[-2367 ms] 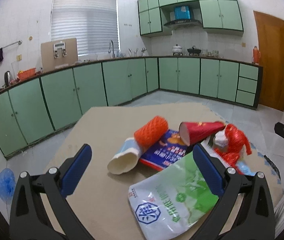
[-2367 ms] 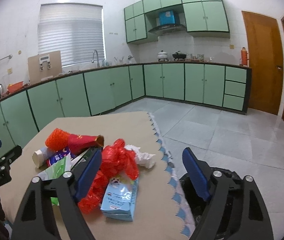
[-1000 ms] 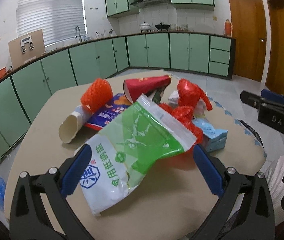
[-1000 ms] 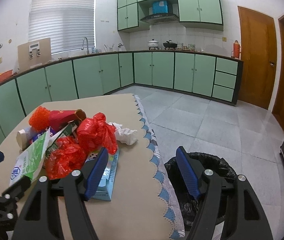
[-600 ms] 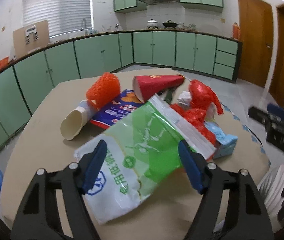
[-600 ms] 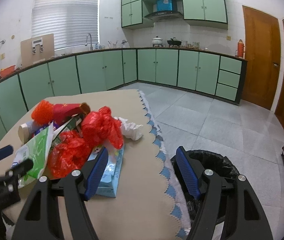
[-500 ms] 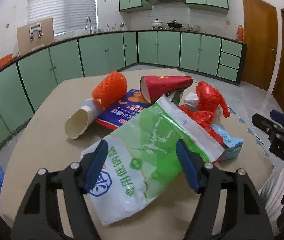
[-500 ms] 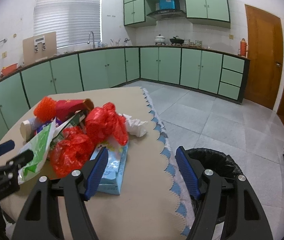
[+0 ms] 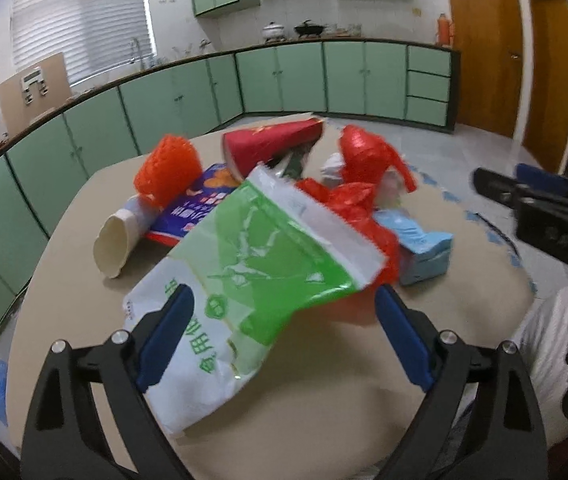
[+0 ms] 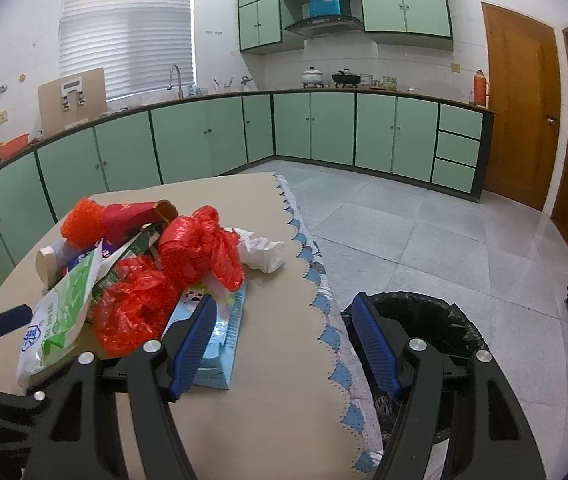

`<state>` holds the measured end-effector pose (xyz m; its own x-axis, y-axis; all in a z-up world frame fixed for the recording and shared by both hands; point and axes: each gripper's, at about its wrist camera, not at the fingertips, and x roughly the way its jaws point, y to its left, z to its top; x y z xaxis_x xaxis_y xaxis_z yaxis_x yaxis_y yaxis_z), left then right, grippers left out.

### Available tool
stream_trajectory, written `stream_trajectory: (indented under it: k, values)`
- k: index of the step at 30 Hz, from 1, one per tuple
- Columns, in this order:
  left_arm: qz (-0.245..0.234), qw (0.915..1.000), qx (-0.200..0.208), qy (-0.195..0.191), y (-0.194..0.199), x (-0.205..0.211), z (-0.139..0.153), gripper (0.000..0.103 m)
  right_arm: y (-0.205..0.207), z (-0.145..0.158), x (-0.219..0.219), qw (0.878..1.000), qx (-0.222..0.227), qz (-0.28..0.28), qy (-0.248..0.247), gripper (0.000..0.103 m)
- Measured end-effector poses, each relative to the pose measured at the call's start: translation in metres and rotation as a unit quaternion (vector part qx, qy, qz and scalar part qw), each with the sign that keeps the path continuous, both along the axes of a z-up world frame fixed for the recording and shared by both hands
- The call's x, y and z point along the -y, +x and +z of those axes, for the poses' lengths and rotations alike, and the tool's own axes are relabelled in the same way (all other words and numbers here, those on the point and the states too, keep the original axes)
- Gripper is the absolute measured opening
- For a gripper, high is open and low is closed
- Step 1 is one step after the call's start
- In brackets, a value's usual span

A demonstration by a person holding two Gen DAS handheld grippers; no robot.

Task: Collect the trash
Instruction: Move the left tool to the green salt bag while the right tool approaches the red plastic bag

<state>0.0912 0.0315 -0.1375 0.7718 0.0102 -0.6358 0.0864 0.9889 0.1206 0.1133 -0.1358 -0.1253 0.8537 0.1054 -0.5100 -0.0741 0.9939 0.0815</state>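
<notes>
A pile of trash lies on the tan round table (image 9: 324,400). In it are a green-and-white plastic bag (image 9: 252,264), red plastic bags (image 10: 196,248), a light blue carton (image 10: 220,332), a paper cup (image 9: 116,240), an orange foam net (image 9: 168,168), a red cone cup (image 9: 272,148) and a crumpled white tissue (image 10: 262,250). My left gripper (image 9: 282,336) straddles the near end of the green-and-white bag. Its jaws are opening and the right pad stands off the bag. My right gripper (image 10: 284,344) hangs open over the table's right edge, with nothing between its fingers.
A bin with a black liner (image 10: 432,320) stands on the tiled floor just right of the table. Green cabinets (image 10: 324,132) line the far walls. A wooden door (image 10: 520,108) is at the right. A scalloped blue-and-white cloth edge (image 10: 316,280) hangs off the table.
The left jaws narrowed around the green-and-white bag, then spread again, and the left gripper came closer to the bag. The right gripper has stayed put with the same opening.
</notes>
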Motion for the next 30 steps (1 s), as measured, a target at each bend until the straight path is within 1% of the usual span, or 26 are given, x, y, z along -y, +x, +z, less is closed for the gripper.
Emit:
stream_trajectory:
  k: [2, 3, 4, 5, 7, 9, 11, 13, 16, 21, 23, 26, 30]
  values:
    - [0.014, 0.9999, 0.000, -0.002, 0.003, -0.005, -0.001, 0.086, 0.001, -0.001, -0.001, 1.000, -0.002, 0.001, 0.000, 0.069]
    - [0.019, 0.9998, 0.000, -0.004, 0.004, -0.007, -0.001, 0.078, 0.001, -0.002, -0.001, 1.000, -0.003, 0.002, 0.000, 0.069]
    - [0.021, 0.9997, -0.001, -0.011, 0.007, -0.010, -0.001, 0.072, 0.001, -0.003, -0.002, 1.000, -0.005, 0.003, 0.000, 0.069]
    - [0.023, 0.9995, -0.002, -0.020, 0.008, -0.013, -0.001, 0.069, 0.002, -0.005, -0.003, 1.000, -0.007, 0.006, -0.001, 0.069]
    - [0.024, 0.9991, -0.004, -0.036, 0.010, -0.019, 0.000, 0.055, 0.002, -0.007, -0.006, 1.000, -0.010, 0.012, -0.001, 0.069]
    - [0.029, 0.9982, -0.005, -0.053, 0.012, -0.025, 0.001, 0.045, 0.001, -0.008, -0.009, 1.000, -0.010, 0.017, -0.002, 0.069]
    - [0.039, 0.9974, 0.004, -0.060, 0.011, -0.031, 0.003, 0.041, 0.000, -0.007, -0.012, 1.000, -0.009, 0.021, -0.003, 0.069]
    - [0.044, 0.9970, 0.014, -0.062, 0.010, -0.033, 0.007, 0.032, 0.001, -0.006, -0.014, 1.000, -0.007, 0.026, -0.003, 0.069]
    - [0.045, 0.9954, 0.030, -0.079, 0.007, -0.037, 0.014, 0.021, 0.003, -0.004, -0.018, 0.999, -0.006, 0.034, -0.001, 0.069]
    - [0.051, 0.9944, 0.028, -0.088, 0.012, -0.041, 0.012, 0.015, 0.006, 0.000, -0.033, 0.998, -0.002, 0.068, 0.006, 0.069]
    - [0.049, 0.9945, 0.029, -0.088, 0.012, -0.041, 0.010, 0.014, 0.007, 0.000, -0.040, 0.997, -0.001, 0.075, 0.004, 0.067]
    - [0.051, 0.9951, 0.028, -0.080, 0.013, -0.043, 0.010, 0.013, 0.011, 0.001, -0.047, 0.996, -0.005, 0.087, 0.019, 0.063]
    - [0.058, 0.9947, 0.038, -0.077, 0.014, -0.047, 0.014, 0.011, 0.014, 0.002, -0.059, 0.994, -0.007, 0.103, 0.025, 0.059]
